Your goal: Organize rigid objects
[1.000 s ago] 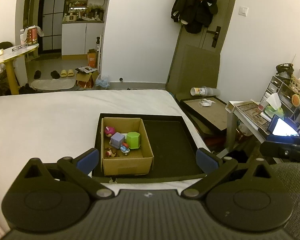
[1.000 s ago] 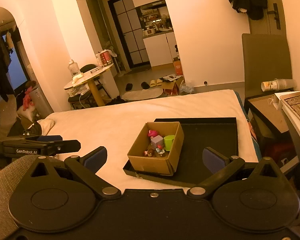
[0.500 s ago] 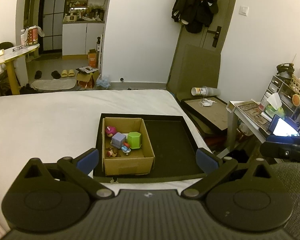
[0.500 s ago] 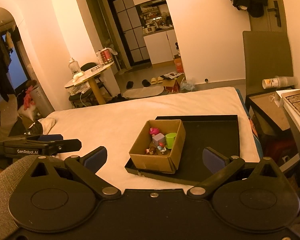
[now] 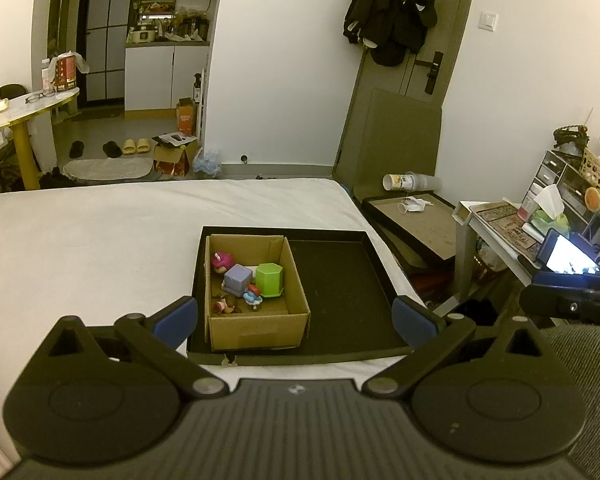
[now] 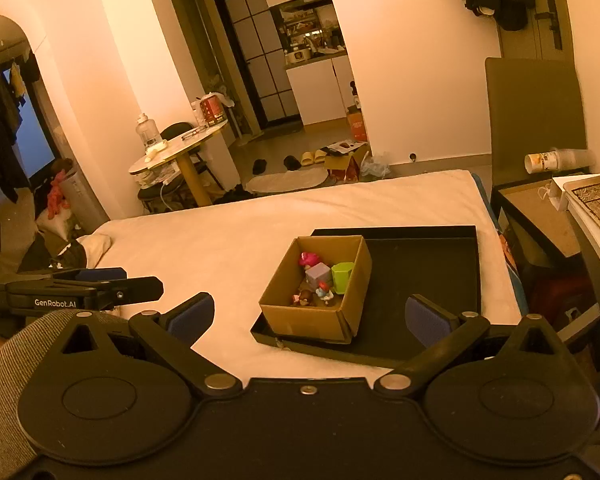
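- Both grippers are released and carry nothing: the left gripper (image 5: 295,316) and the right gripper (image 6: 307,314) each hang with fingers spread wide, short of the tray.
- The toys all lie in the box (image 5: 256,322), which sits in the left part of the black tray (image 5: 348,292) on the bed (image 5: 100,240); the rest of the tray is bare.
- In the box: a green block (image 5: 271,279) upright, a purple cube (image 5: 239,277) touching it, a pink-haired figure (image 5: 221,261) behind, and a blue-and-red figure (image 5: 253,295) and a brown figure (image 5: 224,305) at the front.
- This fits either toys gathered into the box, or toys waiting to be laid out on the tray; I cannot tell which.
- Risk: the toys sit packed close, so a wide finger reaching for one would likely nudge its neighbour or knock the small figures about.
- Risk: the box walls are tall and thin; a finger catching the rim could probably tip or slide the box, since the bed under the tray is soft.
- Risk: the tray lies close to the bed's edge, so a hard push may shift it toward that side.
- Around: a second tray (image 5: 414,220) and a cup (image 5: 410,182) lie off the bed to the right, a cluttered desk (image 5: 512,220) beyond. None block the reach.
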